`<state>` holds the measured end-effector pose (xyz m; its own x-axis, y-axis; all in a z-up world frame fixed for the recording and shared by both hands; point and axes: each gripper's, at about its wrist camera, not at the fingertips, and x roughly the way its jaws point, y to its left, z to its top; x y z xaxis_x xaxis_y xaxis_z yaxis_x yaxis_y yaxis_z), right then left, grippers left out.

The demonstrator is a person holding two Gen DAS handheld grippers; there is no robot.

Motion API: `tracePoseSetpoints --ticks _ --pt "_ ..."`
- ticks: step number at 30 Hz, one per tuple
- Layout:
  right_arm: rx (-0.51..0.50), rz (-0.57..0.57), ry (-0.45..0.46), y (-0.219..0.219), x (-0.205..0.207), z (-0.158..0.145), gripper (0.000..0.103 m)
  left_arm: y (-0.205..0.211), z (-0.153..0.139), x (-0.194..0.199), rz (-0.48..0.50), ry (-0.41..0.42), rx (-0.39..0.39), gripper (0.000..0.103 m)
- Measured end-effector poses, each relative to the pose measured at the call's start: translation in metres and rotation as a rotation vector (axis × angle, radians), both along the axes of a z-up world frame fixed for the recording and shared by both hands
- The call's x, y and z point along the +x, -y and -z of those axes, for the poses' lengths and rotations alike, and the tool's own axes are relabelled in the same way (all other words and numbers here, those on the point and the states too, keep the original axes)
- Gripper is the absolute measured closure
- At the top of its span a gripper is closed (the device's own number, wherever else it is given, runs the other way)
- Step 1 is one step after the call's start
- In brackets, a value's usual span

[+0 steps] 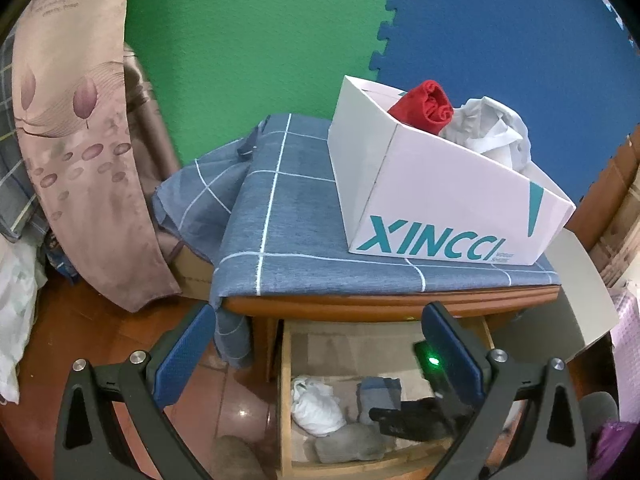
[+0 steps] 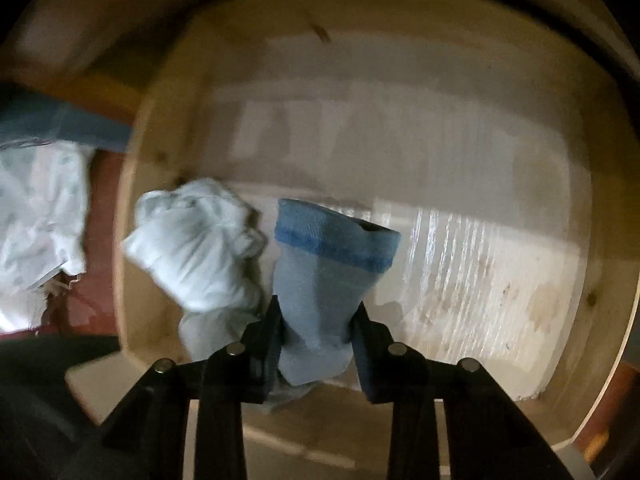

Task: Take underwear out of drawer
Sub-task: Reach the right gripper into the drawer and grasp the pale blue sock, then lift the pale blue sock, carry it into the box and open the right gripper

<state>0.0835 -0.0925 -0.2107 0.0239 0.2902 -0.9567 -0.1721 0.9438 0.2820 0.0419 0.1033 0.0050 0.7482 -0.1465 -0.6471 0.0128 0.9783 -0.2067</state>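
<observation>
Wooden drawer (image 2: 460,280) open: your right tongs (image 2: 316,332) clamped on blue underwear roll (image 2: 324,280), long axis pointing away; left tongs (image 1: 316,360) wide, empty, above.

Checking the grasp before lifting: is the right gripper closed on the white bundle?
No, the right gripper pinches the blue underwear; the white bundle lies beside it, untouched.

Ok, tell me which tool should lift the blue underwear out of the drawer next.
Right. The right tool is shut on the blue underwear inside the drawer, beside the white bundle. The left tool hangs open and empty in front of the cabinet, above the drawer.
</observation>
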Motion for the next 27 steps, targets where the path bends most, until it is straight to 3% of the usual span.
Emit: tracePoseSetpoints --ticks 15,27 --pt "0.237 0.073 0.376 0.095 -0.089 -0.157 0.072 0.016 0.002 -0.001 0.056 -0.012 -0.005 0.001" --pt "0.272 0.118 0.648 0.129 -0.094 -0.294 0.072 0.033 0.005 -0.003 0.116 -0.022 0.056 0.001"
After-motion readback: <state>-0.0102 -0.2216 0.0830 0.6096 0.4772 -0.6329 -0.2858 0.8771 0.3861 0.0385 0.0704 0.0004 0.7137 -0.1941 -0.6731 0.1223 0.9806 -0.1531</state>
